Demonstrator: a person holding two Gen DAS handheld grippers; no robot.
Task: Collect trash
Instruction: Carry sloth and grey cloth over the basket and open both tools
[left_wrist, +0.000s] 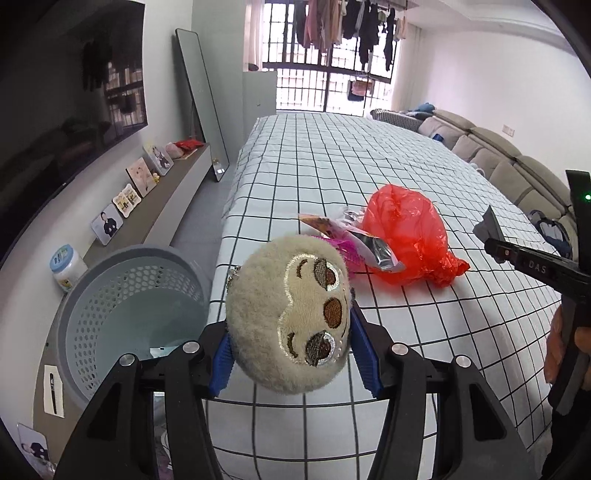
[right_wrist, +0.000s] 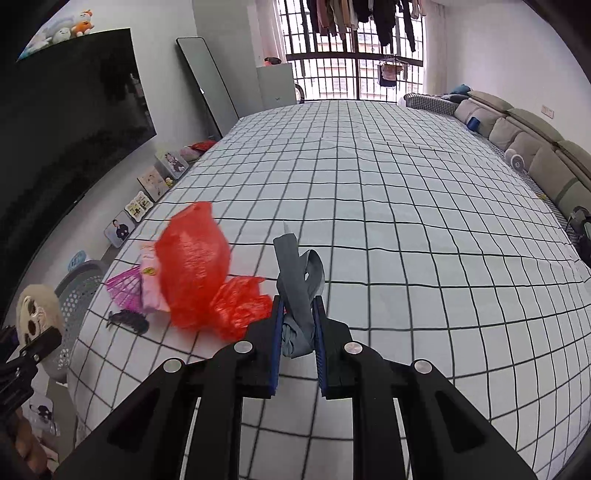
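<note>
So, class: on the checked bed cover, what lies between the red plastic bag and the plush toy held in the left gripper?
In the left wrist view, a silvery snack wrapper and a pink piece lie between the red plastic bag and the plush toy.

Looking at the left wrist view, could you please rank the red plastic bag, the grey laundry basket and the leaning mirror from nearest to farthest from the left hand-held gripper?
From the left hand-held gripper, which holds the plush toy:
1. Grey laundry basket, just left, beside the bed.
2. Red plastic bag, ahead and right, on the checked bedsheet.
3. Leaning mirror, far ahead left, against the wall.
</note>
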